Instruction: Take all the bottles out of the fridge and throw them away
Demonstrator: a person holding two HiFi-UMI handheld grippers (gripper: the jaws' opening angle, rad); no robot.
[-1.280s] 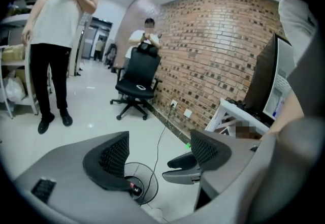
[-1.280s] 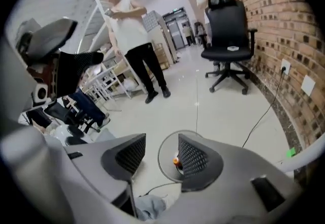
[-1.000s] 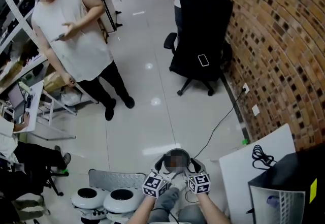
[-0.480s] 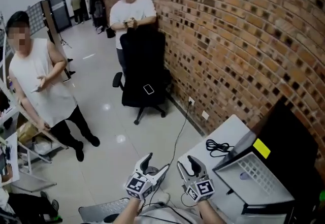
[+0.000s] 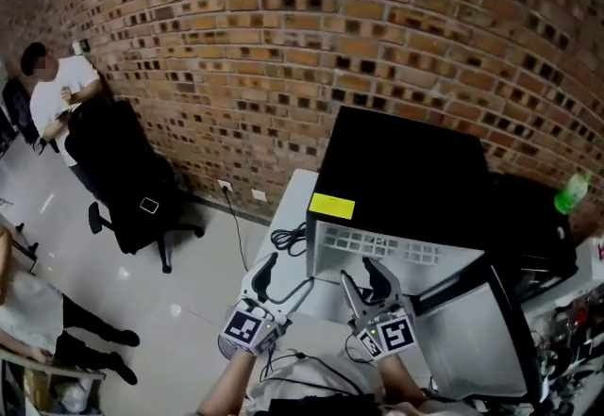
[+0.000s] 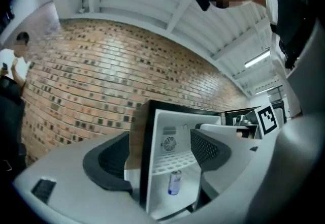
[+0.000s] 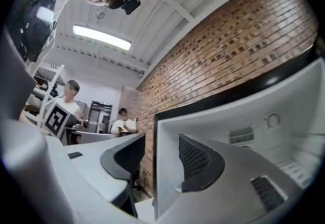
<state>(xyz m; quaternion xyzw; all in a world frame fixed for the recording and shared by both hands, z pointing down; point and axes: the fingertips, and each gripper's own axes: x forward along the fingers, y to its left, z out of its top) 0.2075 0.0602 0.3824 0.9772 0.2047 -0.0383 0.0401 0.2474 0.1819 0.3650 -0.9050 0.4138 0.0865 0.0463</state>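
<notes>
A black mini fridge stands on a white table against the brick wall, its door swung open to the right. In the left gripper view, the white inside of the fridge holds one small bottle with a blue label, upright on the fridge floor under a wire shelf. My left gripper is open and empty, level, a short way in front of the opening. My right gripper is also open and empty, facing the fridge. No bottle shows in the right gripper view.
A coiled black cable lies on the table left of the fridge. A green bottle stands at the far right behind it. On the floor to the left stands a black office chair, with a person behind it.
The head view swung from the floor and standing people up to the fridge. Both grippers rose from near the lap and now point level at the open fridge.
</notes>
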